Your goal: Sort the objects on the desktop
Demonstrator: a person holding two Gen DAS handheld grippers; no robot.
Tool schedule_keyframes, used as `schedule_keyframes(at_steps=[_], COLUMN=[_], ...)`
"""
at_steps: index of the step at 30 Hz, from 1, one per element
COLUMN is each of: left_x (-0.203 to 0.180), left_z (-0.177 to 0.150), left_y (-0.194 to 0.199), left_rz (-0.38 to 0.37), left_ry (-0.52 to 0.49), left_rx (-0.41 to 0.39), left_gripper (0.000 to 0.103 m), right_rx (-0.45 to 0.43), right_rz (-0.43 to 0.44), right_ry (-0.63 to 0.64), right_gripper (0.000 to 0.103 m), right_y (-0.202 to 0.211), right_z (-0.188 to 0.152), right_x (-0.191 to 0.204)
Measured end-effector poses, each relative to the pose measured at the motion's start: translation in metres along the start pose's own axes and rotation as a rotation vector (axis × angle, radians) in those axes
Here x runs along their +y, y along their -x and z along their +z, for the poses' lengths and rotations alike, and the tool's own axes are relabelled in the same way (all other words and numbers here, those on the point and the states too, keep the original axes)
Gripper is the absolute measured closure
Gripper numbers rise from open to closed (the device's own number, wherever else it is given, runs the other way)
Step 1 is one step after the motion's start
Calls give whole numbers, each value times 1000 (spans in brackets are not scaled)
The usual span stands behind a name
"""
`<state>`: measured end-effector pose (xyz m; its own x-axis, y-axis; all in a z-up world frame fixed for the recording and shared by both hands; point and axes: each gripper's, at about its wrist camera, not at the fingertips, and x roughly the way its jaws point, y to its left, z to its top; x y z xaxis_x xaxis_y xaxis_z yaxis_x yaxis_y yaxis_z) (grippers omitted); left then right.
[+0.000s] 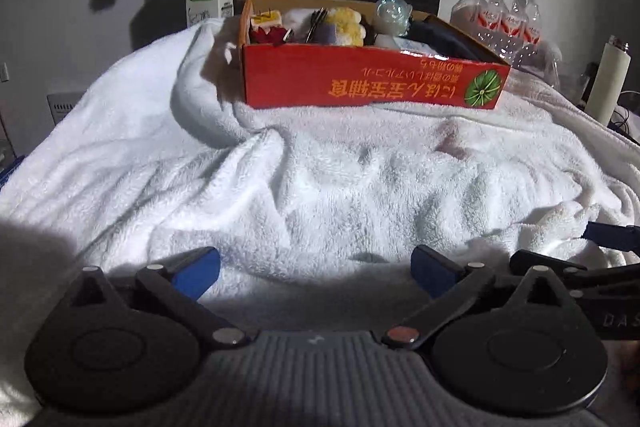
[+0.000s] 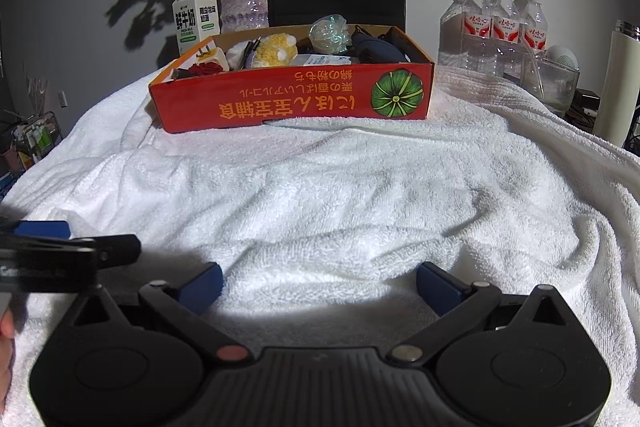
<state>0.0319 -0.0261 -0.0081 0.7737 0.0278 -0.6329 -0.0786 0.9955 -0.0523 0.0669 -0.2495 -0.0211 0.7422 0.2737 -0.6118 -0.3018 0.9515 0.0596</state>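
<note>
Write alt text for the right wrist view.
An open right gripper hovers empty over a white towel. Beyond it sits a red box full of small items; behind that stand a milk carton, vase and water bottles.

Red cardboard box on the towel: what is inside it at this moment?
Inside the red box: a yellow plush toy, a dark red rose, a crinkled clear wrapper and dark blue fabric. The front wall hides whatever lies lower.
</note>
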Motion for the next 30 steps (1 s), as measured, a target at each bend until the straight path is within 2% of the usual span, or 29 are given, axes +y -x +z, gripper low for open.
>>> schedule_keyframes(at_steps=[4,10,15,19,24,30], left_x=[0,-5,-13,-24,-15,-13], left_z=[-3,1,4,3,4,3], left_y=[2,-2,-9,-7,-9,-8], left_rz=[13,28,96,151,106,92], left_ry=[31,2,6,-72,-37,-34], left_rx=[-7,-14,6,-11,4,6], left_gripper=[0,0,0,0,0,0], right_rx=[2,-4,-5,-20,0,1], right_rz=[-14,-33,-44,-61,-11,-19], right_ry=[-3,-20,3,55,-5,1], right_gripper=[0,0,0,0,0,0], right_y=[-1,-2,-4,-4,-7,-7], right_z=[0,2,3,5,5,5], right_x=[1,4,9,18,7,10])
